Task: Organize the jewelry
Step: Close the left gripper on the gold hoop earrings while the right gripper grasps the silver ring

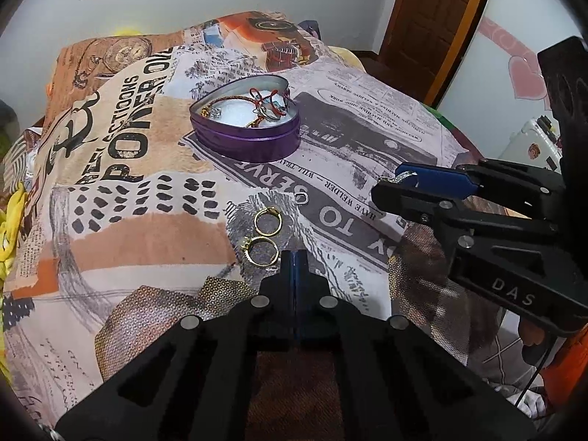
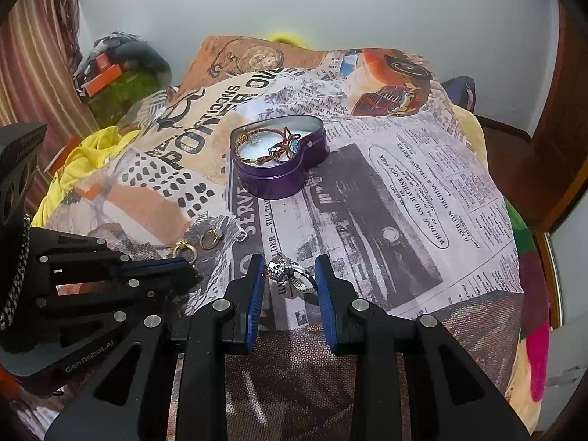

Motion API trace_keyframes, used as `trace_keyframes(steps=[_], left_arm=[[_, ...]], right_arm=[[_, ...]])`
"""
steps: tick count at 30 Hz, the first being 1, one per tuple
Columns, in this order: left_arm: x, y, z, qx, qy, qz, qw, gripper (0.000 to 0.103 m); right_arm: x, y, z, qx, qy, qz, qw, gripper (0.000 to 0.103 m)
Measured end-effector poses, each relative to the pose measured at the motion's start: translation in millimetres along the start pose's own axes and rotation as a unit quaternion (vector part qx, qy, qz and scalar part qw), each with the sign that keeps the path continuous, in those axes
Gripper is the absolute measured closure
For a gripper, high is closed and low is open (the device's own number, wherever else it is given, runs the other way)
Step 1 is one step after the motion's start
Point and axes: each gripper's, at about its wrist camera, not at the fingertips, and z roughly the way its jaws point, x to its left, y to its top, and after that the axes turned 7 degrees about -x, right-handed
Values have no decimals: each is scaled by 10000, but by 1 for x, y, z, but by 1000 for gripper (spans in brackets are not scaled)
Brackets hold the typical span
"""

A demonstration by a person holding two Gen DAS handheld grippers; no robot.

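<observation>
A purple heart-shaped tin (image 1: 253, 143) (image 2: 279, 180) stands open on the printed bed cover, with red cord bracelets and rings inside. Two gold rings (image 1: 268, 219) (image 1: 261, 251) (image 2: 210, 239) (image 2: 185, 250) and a small silver square ring (image 1: 300, 197) (image 2: 241, 236) lie on the cover. My left gripper (image 1: 294, 255) (image 2: 192, 270) is shut with nothing seen between its pads, its tips just right of the nearer gold ring. My right gripper (image 2: 289, 260) (image 1: 393, 182) is shut on a jewelled silver ring (image 2: 294, 275) (image 1: 404, 175), held a little above the cover.
The newspaper-print cover (image 2: 404, 191) drapes a bed that falls away at the right. Yellow cloth (image 2: 84, 158) and clutter lie at the left edge. A wooden door (image 1: 433, 18) stands behind on the right, a white wall at the back.
</observation>
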Motion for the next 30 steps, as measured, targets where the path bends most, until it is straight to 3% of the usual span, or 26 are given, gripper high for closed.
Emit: trace_keyframes(steps=[5,7,9,21,26,30], left_arm=[[1,2,-9,-63,-18,54,10000,102],[1,1,-8,-3,-21,107,9999,93],[2,-2,-3,96,59,117,9999,72],[18,6,19,57,-17,-239,9997,72],[21,10,26,-2,77,-183,9998,83],[18,10,26,-40,165,-28,9999,84]], right_arm=[[1,1,-2,-18,4,-6,10000,78],[1,1,-2,-11,15,-1,10000,78],[1,1,-2,-12,13,-2,10000,78],[0,-1,0,33,39,13,10000,78],[-1,-1,1,55,42,34,10000,78],[0,-2,0,55,47,29,10000,78]])
